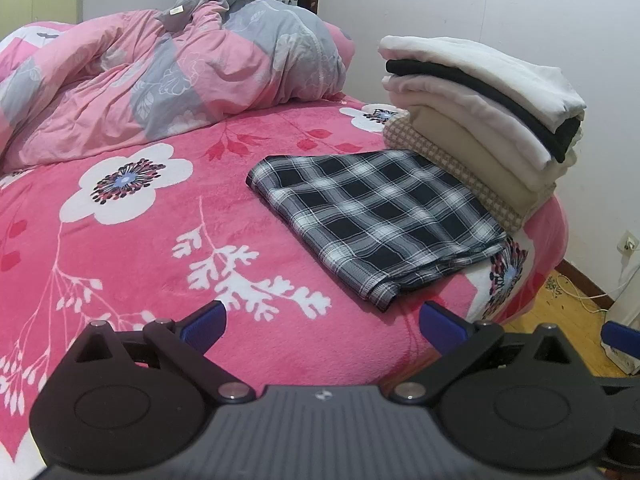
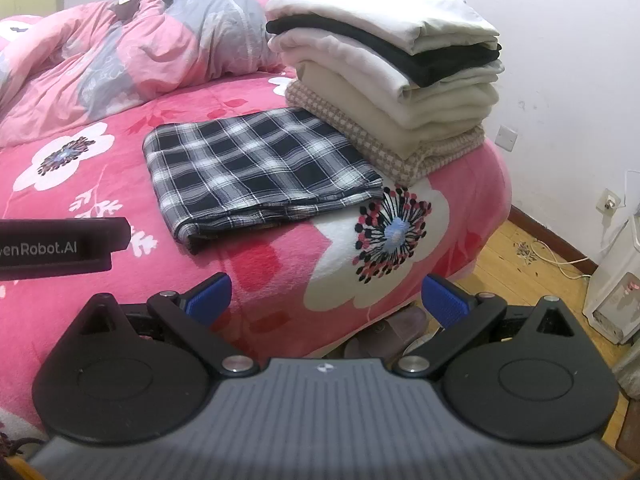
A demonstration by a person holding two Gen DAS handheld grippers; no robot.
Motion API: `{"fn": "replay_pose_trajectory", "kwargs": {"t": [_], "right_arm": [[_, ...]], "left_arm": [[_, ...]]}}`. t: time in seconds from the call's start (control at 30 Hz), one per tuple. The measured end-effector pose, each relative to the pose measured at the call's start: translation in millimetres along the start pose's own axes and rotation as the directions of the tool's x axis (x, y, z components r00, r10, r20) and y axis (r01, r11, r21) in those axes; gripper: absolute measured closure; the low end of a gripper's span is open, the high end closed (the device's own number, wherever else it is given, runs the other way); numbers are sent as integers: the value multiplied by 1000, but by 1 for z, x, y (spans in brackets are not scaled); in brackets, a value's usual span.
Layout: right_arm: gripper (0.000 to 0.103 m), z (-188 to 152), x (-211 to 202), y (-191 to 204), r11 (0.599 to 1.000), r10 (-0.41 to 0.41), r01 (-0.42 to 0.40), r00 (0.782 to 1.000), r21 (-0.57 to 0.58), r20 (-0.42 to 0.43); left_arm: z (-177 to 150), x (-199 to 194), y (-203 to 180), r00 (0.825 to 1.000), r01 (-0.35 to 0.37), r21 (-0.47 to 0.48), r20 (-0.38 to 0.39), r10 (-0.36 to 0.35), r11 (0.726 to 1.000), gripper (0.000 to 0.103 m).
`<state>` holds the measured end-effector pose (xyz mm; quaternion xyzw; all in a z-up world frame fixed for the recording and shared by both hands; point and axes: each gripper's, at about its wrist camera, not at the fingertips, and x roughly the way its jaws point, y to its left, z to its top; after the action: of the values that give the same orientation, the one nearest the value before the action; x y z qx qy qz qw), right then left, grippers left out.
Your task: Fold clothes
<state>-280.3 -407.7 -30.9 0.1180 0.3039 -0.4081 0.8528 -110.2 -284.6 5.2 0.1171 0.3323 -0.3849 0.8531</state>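
A black-and-white plaid garment (image 1: 376, 220) (image 2: 256, 172) lies folded into a flat rectangle on the pink flowered blanket (image 1: 152, 240) (image 2: 280, 280). Right behind it stands a stack of folded clothes (image 1: 484, 120) (image 2: 392, 80) in white, black, cream and checked beige, near the bed's right corner. My left gripper (image 1: 322, 324) hovers open just short of the plaid's near corner, holding nothing. My right gripper (image 2: 326, 296) is open too, over the bed's edge, a little before the plaid. The left gripper's black body (image 2: 64, 248) shows at the left of the right wrist view.
A rumpled pink-and-grey duvet (image 1: 160, 80) (image 2: 140, 48) is heaped at the back left of the bed. To the right the bed ends at a wooden floor (image 2: 532, 280) with cables, slippers (image 2: 384, 336) under the edge and a white appliance (image 2: 616, 292) by the wall.
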Motion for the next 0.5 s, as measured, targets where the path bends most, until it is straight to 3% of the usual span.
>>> {"fn": "replay_pose_trajectory", "kwargs": {"t": [0.5], "right_arm": [[1,-1,1,-2,1000,-3,3,1000,3,-5]], "left_arm": [[-3,2,-2,1000,2,3,-8,-2,1000,0]]}}
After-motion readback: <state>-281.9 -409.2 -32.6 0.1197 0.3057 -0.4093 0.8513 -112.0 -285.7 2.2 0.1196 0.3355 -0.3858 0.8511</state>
